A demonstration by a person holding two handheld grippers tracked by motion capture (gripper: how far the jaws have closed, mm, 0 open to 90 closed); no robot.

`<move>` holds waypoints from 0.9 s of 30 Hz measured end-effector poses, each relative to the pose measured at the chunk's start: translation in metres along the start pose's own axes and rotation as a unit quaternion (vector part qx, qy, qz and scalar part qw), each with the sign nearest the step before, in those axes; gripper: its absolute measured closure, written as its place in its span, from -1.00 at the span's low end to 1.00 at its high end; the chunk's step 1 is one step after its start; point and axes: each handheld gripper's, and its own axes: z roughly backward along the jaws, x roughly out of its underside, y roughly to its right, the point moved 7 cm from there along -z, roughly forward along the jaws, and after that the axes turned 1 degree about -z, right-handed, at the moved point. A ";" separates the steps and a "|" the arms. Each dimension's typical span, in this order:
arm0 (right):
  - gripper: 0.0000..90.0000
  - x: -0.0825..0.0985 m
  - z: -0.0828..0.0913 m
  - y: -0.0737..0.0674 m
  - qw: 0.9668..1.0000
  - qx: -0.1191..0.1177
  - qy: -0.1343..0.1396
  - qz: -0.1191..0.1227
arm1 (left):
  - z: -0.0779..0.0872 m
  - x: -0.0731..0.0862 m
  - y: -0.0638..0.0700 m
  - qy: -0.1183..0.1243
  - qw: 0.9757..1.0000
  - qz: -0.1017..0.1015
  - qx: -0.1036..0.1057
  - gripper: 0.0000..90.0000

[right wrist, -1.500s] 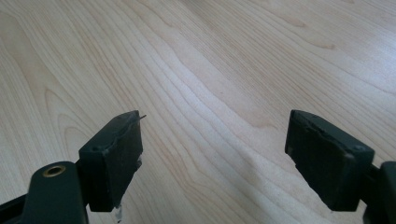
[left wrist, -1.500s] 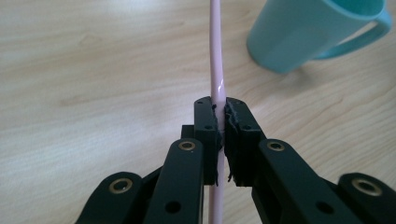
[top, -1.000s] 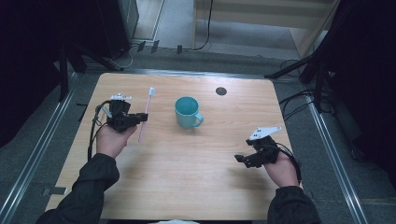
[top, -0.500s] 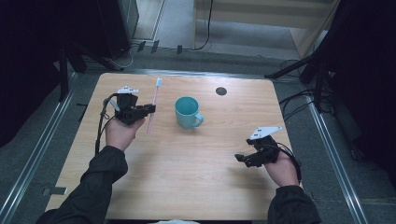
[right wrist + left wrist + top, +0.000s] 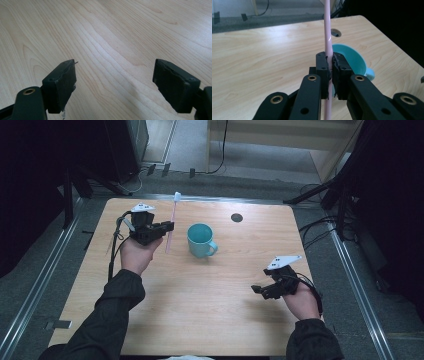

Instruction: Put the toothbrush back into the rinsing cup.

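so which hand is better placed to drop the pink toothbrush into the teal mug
Left. The left gripper is shut on the pink plastic toothbrush right beside the teal mug; the right gripper is open, far off.

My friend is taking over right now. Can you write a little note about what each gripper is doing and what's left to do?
Left gripper: shut on the pink toothbrush, held upright off the table, just left of the teal cup.
Right gripper: open, holding nothing, low over the bare wooden table at its right side.
Done: toothbrush picked up and brought beside the cup.
Left, most likely: move the toothbrush over the cup's opening, lower it in, then let go.
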 end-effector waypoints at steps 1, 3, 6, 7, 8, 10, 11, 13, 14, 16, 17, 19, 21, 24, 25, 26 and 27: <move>-0.58 0.000 0.000 0.000 1.000 0.000 0.000 0.001 | -0.001 -0.004 0.002 0.009 1.000 -0.005 -0.002 0.87; -0.58 0.000 0.000 0.001 1.000 0.000 0.001 0.001 | -0.003 -0.008 0.006 0.013 1.000 -0.003 0.001 0.87; -0.58 0.000 0.000 0.001 1.000 -0.001 0.001 -0.001 | -0.005 -0.010 0.009 0.015 1.000 -0.005 0.003 0.87; -0.58 0.000 0.000 0.001 1.000 -0.001 0.002 0.000 | -0.007 -0.013 0.012 0.016 1.000 -0.011 0.002 0.87; -0.58 0.000 0.000 0.001 1.000 -0.002 0.003 0.001 | -0.009 -0.016 0.015 0.017 1.000 -0.013 0.001 0.87; -0.58 0.000 0.000 0.001 1.000 -0.002 0.003 0.001 | -0.012 -0.020 0.018 0.017 1.000 -0.017 0.002 0.87; -0.58 0.000 0.000 0.001 1.000 -0.002 0.003 0.001 | -0.012 -0.020 0.018 0.017 1.000 -0.017 0.002 0.87; -0.58 0.000 0.000 0.001 1.000 -0.003 0.003 0.002 | -0.014 -0.024 0.021 0.024 1.000 -0.020 0.001 0.87; -0.58 0.000 0.001 0.001 1.000 -0.001 0.004 0.003 | -0.015 -0.027 0.023 0.033 0.999 -0.027 -0.001 0.87; -0.58 0.001 0.002 0.003 1.000 0.002 0.003 0.000 | -0.018 -0.030 0.025 0.037 0.999 -0.032 -0.006 0.87; -0.58 0.001 0.002 0.003 1.000 0.001 0.003 -0.002 | -0.021 -0.031 0.025 0.036 0.999 -0.029 -0.004 0.87; -0.58 0.001 0.002 0.003 1.000 0.002 0.005 -0.005 | -0.025 -0.031 0.028 0.032 0.999 -0.031 -0.001 0.87; -0.58 0.001 0.002 0.003 1.000 0.001 0.005 -0.006 | -0.028 -0.031 0.029 0.030 0.999 -0.033 0.001 0.87; -0.58 0.000 0.002 0.003 1.000 0.002 0.006 0.001 | -0.036 -0.031 0.033 0.026 0.999 -0.037 0.001 0.87; -0.58 0.000 0.001 0.003 1.000 0.000 0.006 0.001 | -0.039 -0.030 0.035 0.025 0.999 -0.041 0.002 0.87; -0.58 0.000 0.001 0.002 1.000 0.000 0.004 0.001 | -0.042 -0.030 0.036 0.023 0.999 -0.040 0.001 0.87; -0.58 0.000 0.000 0.001 1.000 -0.002 0.003 0.001 | -0.047 -0.030 0.039 0.022 0.999 -0.047 -0.001 0.87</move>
